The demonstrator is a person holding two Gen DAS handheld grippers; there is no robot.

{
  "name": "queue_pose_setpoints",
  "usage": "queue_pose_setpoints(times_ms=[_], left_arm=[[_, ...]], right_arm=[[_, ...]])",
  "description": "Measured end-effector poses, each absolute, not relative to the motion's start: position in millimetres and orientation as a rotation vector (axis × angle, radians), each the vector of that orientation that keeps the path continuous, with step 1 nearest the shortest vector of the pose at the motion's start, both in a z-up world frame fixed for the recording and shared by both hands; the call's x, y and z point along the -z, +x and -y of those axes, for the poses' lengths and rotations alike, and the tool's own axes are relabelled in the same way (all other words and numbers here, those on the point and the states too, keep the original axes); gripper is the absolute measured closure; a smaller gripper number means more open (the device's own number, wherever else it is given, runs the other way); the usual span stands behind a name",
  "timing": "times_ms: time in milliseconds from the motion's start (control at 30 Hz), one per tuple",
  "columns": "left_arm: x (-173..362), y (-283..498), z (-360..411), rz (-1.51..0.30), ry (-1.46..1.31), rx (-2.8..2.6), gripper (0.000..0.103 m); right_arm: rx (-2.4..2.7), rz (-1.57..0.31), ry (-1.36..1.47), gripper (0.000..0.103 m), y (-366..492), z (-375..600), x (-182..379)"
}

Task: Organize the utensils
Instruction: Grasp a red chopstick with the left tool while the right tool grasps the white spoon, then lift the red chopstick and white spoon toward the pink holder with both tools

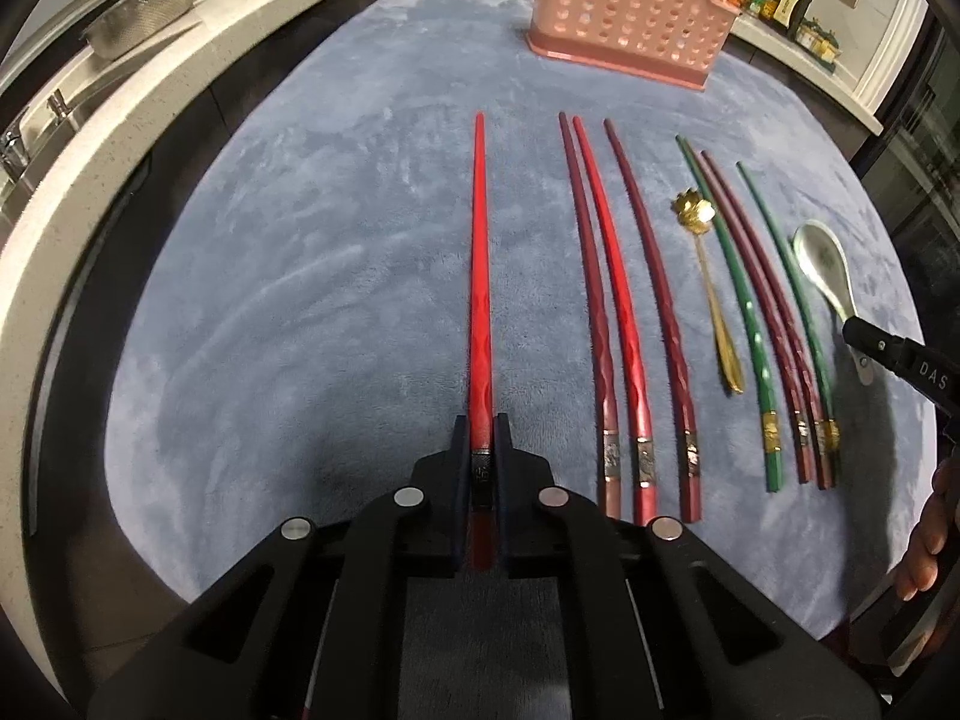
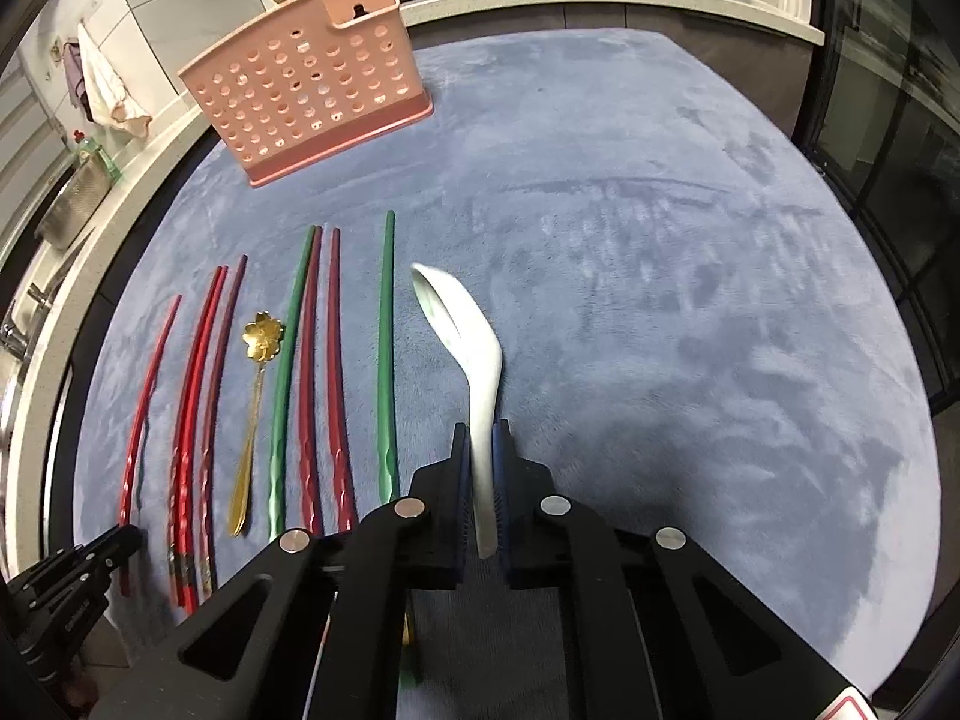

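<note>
Meanwhile, left gripper (image 1: 482,438) clamps a red chopstick (image 1: 480,276), right gripper (image 2: 480,450) a white spoon (image 2: 474,360); both utensils point lengthwise toward the pink basket (image 2: 306,90) at upper frame.

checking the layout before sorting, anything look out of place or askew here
Mostly tidy. The gold flower spoon lies in the middle of the chopstick row, between a dark red chopstick and a green chopstick, not beside the white spoon. Nothing looks spilled or broken.

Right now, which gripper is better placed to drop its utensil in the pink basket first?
Left, marginally. The left gripper already clamps the red chopstick, whose tip points toward the pink basket. The right gripper holds the white spoon further aside.
</note>
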State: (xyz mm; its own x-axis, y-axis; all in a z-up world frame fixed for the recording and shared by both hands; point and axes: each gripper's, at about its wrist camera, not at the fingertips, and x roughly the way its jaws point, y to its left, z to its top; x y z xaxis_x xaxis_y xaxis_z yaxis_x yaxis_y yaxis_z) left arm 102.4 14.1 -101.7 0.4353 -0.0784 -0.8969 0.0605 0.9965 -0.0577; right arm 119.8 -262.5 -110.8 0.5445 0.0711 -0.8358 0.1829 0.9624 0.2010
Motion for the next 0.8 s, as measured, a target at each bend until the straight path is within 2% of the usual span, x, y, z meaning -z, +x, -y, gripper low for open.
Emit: queue_pose_setpoints(times_ms=[333,600,800], left_arm=[[66,80,-22,-1.034,-0.030,0.087,0.096],[78,71,-25,-1.064,-0.035,0.083,0.096],[82,67,-24,-1.076,-0.031,0.083,0.096]], right_arm=[[0.094,-0.965,0.310,0.096,91,274,91],[0.073,-1.025,0.391,0.094,66,277,130],[0.068,-1.023,0.387,0.094,50,276,130]])
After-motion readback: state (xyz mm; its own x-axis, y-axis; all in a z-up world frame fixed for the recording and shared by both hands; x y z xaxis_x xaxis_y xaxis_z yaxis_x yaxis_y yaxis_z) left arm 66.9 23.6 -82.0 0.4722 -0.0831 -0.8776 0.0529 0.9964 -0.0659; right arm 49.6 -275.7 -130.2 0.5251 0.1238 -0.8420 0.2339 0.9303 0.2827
